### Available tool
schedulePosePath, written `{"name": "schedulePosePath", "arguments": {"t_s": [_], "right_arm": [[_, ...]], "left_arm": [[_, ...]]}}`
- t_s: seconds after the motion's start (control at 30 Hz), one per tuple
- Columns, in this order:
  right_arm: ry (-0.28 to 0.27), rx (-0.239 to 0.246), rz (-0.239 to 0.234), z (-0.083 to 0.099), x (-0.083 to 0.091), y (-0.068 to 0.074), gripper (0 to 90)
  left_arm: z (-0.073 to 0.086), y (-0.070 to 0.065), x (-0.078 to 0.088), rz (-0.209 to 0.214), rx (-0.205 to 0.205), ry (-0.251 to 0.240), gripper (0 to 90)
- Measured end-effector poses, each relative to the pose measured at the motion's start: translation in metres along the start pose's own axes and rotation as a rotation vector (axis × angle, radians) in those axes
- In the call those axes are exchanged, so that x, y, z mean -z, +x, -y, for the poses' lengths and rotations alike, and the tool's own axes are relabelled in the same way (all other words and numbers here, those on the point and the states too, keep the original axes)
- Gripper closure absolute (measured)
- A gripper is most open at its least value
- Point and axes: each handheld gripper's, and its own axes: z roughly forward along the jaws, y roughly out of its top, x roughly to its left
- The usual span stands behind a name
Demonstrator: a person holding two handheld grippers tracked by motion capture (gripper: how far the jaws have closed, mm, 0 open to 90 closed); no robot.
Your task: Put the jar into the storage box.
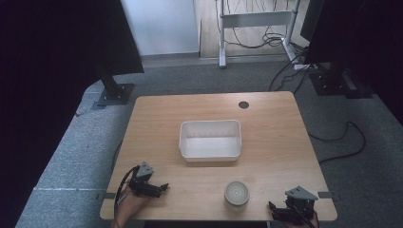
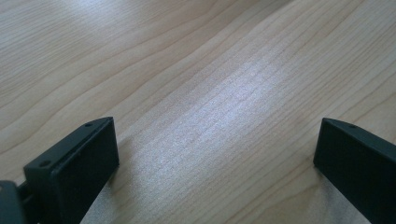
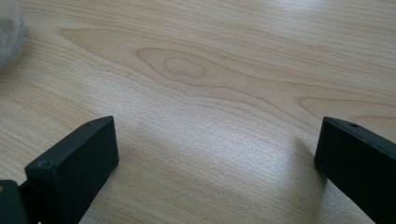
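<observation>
Resting at the near edge of the table, left gripper and right gripper both spread wide, grasping nothing. Probably still at the start; next, likely reaching the right gripper to the jar just beside it, bound for the bin

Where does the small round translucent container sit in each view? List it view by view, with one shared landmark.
High view: small round translucent container near the front edge, right of centre, in front of the white rectangular plastic tub.
Left gripper view: wood grain between the jaws.
Right gripper view: its blurred rim at the top left corner.
Shared landmark: the light wooden tabletop.
</observation>
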Motion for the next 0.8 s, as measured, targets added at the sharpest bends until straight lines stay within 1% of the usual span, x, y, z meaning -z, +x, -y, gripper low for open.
{"name": "schedulePosePath", "arguments": {"t_s": [0.47, 0.67, 0.8], "right_arm": [[0.008, 0.006, -0.004, 0.0006, 0.0020, 0.0004, 0.1], [0.011, 0.005, -0.005, 0.0014, 0.0041, 0.0008, 1.4], [0.008, 0.018, -0.005, 0.0019, 0.0073, 0.0020, 1.4]], "left_arm": [[-0.0006, 0.0004, -0.0006, -0.004, 0.003, -0.001, 0.0], [-0.0006, 0.0004, -0.0006, -0.004, 0.003, -0.001, 0.0], [-0.0006, 0.0004, -0.0006, -0.005, 0.004, -0.001, 0.0]]}}
